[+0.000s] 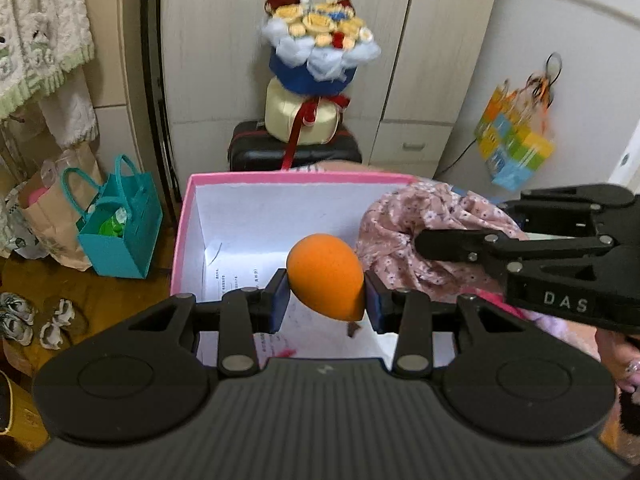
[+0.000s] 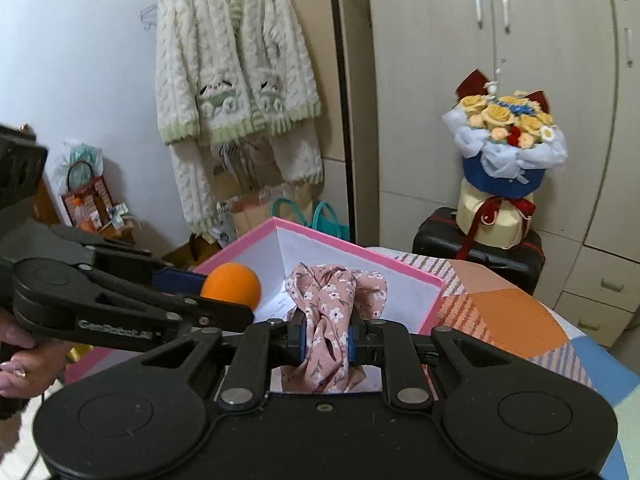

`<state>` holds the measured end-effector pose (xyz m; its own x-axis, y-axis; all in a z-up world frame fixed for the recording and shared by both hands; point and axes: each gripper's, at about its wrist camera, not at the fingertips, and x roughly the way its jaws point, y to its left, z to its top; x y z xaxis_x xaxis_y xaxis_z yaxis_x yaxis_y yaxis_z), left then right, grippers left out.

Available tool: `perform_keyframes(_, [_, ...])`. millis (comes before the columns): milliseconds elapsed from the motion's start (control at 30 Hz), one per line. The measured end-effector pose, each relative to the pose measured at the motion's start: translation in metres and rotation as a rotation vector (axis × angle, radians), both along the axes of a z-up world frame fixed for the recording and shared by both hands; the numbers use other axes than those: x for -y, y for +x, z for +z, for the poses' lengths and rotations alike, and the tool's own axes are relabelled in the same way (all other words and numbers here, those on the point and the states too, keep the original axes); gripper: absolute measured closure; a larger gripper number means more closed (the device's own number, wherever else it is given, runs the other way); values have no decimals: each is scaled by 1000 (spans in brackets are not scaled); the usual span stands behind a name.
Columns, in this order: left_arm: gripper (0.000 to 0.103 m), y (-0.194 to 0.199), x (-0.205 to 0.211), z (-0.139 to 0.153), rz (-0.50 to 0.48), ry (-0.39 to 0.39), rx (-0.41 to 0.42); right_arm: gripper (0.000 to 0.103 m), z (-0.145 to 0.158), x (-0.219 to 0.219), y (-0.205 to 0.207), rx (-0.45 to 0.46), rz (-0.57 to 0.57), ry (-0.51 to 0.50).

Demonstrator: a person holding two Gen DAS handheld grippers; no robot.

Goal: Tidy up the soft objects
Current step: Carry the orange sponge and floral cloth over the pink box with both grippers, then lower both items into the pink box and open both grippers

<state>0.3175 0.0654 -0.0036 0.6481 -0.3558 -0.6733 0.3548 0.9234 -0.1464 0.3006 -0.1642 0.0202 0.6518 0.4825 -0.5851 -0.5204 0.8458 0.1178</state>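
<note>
My left gripper is shut on an orange egg-shaped sponge, held above the open pink box with its white inside. My right gripper is shut on a bunched pink floral cloth, also over the box. From the left wrist view the cloth hangs at the right of the sponge with the right gripper's black fingers on it. From the right wrist view the sponge and the left gripper sit at the left. Printed paper lines the box floor.
A teal bag and a paper bag stand on the wood floor left of the box, with shoes nearer. A bouquet on a black suitcase stands before the wardrobe. A patchwork bedspread lies right of the box. A cardigan hangs on the wall.
</note>
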Motion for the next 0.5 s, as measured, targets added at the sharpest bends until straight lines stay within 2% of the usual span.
perform_keyframes(167, [64,23,8,-15,4,32,-59,78,-16,-13,23,-14,53,-72])
perform_keyframes(300, [64,39,6,-22,63,-4,-95,78,-25,-20,31,10,61,-167])
perform_keyframes(367, [64,44,7,-24,71,4,-95,78,-27,-22,35,26,49,-215])
perform_keyframes(467, [62,48,12,-28,66,17,-99,76,-29,-22,42,23,60,-217])
perform_keyframes(500, [60,48,13,-30,76,28,-98,72,-30,-23,43,30,65,-223])
